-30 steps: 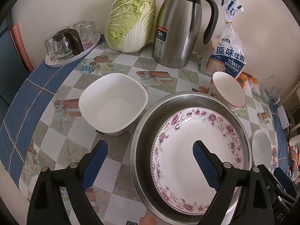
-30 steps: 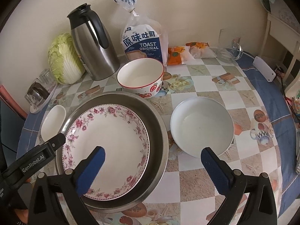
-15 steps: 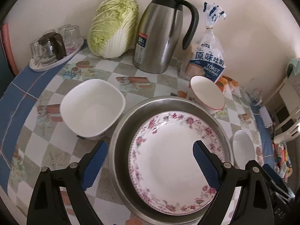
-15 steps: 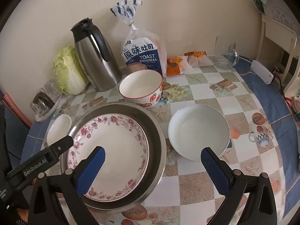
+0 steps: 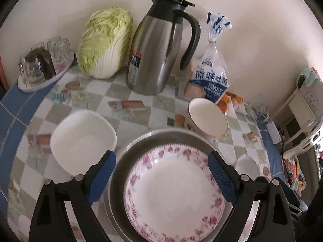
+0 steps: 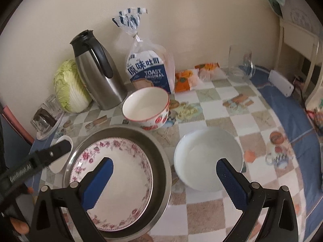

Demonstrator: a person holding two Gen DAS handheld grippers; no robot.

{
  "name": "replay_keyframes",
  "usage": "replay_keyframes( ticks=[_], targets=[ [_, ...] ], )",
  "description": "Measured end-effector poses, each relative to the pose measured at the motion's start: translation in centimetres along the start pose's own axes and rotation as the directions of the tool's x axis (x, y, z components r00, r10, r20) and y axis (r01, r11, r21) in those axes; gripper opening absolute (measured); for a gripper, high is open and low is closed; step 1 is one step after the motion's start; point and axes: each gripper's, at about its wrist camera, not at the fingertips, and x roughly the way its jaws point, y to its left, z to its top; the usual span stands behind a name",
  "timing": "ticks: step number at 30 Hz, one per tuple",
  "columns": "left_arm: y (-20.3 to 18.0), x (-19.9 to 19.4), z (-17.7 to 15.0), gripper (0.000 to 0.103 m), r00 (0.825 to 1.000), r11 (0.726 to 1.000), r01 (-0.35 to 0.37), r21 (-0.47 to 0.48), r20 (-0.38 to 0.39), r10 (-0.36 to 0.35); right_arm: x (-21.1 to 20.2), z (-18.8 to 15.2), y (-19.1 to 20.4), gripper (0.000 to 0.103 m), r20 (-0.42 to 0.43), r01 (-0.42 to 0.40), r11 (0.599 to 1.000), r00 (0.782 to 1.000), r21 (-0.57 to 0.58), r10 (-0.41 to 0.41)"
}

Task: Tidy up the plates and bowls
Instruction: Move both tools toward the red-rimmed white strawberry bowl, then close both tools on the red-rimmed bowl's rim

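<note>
Left wrist view: left gripper (image 5: 161,172) and right gripper (image 6: 164,178) are spread wide, nothing held; plate (image 5: 174,193) is nested in basin (image 5: 121,161), so probably a bowl (image 6: 209,158) gets picked next.

The right gripper (image 6: 164,183) hangs above the table (image 6: 220,119) with its jaws wide and nothing between them. A floral plate (image 6: 121,173) lies inside a steel basin (image 6: 161,161). Just right of the basin sits a white bowl (image 6: 209,157), and behind it a red-rimmed bowl (image 6: 146,107). The left gripper (image 6: 40,159) enters at the left edge, over a small white dish (image 6: 60,162).
</note>
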Motion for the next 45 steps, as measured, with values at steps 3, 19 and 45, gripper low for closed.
replay_keyframes(
  ticks=[3,19,45],
  targets=[
    [0.0,0.3,2.0,0.093,0.999,1.0,0.004,-0.013,-0.039,-0.004,0.0,1.3,0.0,0.103,0.011,-0.009,1.0,1.0,-0.015,0.009],
    [-5.2,1.7,10.8,0.093,0.997,0.988,0.01,0.154,-0.072,0.001,3.1,10.1,-0.3,0.103,-0.074,-0.017,0.997,0.997,-0.08,0.011],
    [-6.1,18.4,8.1,0.063,0.93,0.996,-0.015,0.089,-0.365,0.047,17.8,10.9,-0.7,0.052,-0.302,0.038,0.993,0.951,-0.112,-0.071]
  ],
)
